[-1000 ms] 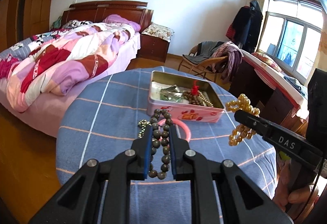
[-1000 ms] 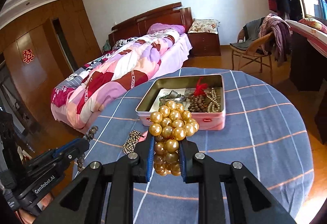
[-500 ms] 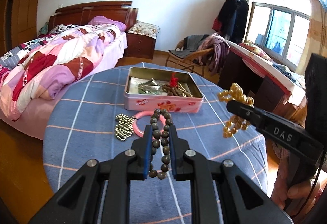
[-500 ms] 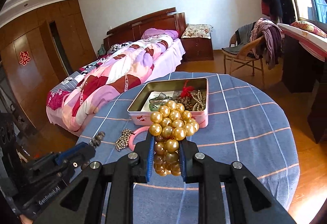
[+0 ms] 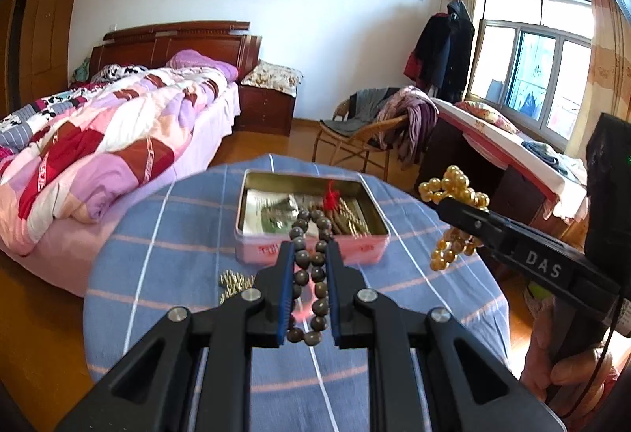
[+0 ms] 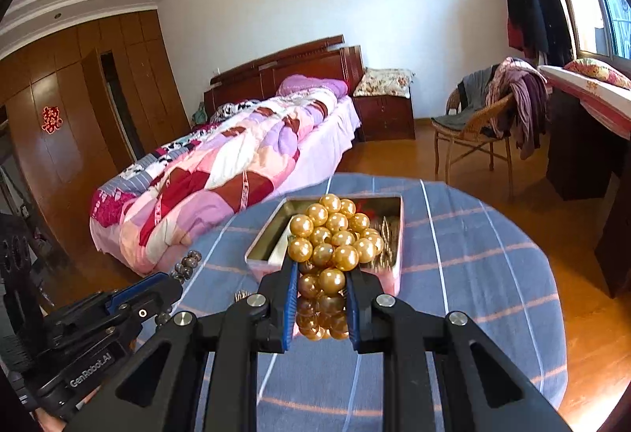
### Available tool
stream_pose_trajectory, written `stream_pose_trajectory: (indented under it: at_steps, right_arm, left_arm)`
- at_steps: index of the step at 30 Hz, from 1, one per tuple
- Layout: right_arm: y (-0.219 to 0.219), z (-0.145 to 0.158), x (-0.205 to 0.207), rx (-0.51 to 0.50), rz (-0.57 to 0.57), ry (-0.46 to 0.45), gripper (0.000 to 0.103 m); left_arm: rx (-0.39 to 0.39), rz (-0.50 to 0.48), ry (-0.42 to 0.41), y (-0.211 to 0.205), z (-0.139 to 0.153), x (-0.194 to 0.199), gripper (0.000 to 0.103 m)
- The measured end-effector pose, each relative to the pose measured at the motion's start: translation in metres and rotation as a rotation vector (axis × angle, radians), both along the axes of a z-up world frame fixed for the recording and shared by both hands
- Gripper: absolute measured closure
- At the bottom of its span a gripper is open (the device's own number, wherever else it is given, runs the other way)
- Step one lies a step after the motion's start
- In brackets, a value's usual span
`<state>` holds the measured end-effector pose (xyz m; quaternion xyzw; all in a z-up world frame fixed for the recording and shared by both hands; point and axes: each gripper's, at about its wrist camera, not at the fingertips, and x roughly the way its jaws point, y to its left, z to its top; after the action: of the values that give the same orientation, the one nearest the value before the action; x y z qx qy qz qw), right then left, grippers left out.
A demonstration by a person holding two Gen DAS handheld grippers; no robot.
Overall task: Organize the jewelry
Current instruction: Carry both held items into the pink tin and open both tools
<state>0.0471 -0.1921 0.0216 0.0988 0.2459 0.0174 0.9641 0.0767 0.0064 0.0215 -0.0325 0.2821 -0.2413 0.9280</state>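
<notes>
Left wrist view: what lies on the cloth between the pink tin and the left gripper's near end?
A small gold bead chain lies on the blue tablecloth left of the left gripper; the dark bead bracelet it clamps hangs before the pink tin.

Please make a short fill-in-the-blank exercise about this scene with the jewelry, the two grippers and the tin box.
1. The left gripper is shut on a string of dark ____ beads.
2. The right gripper is shut on a bunch of ____ pearl beads.
3. The pink tin box on the table stands with its lid ____.
4. The tablecloth is ____ with pale lines.

Missing words: brown; gold; off; blue
</notes>
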Motion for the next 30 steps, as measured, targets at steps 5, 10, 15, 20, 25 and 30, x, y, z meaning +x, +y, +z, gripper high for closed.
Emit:
stream_pose_trajectory:
  at_steps: [5, 10, 15, 20, 25, 30]
  right_arm:
    - [-0.001, 0.009, 0.024, -0.017, -0.009, -0.028, 0.082]
    - [-0.004, 0.007, 0.046, -0.019, -0.014, -0.025, 0.082]
    - [-0.011, -0.006, 0.069, -0.005, -0.027, 0.004, 0.082]
    - [-0.020, -0.020, 0.092, 0.009, -0.052, 0.030, 0.082]
    - [-0.024, -0.034, 0.116, 0.020, -0.078, 0.060, 0.082]
    - [-0.028, -0.054, 0.139, 0.021, -0.092, 0.099, 0.082]
  left_arm:
    - [-0.010, 0.009, -0.026, -0.011, 0.007, 0.026, 0.087]
    - [-0.015, 0.011, -0.021, -0.020, 0.003, 0.048, 0.087]
    - [-0.026, 0.015, 0.003, -0.026, -0.006, 0.066, 0.087]
    - [0.003, 0.017, 0.027, -0.042, -0.014, 0.085, 0.087]
    - [0.033, 0.018, 0.053, -0.056, -0.025, 0.098, 0.087]
    - [0.059, 0.020, 0.088, -0.064, -0.037, 0.112, 0.087]
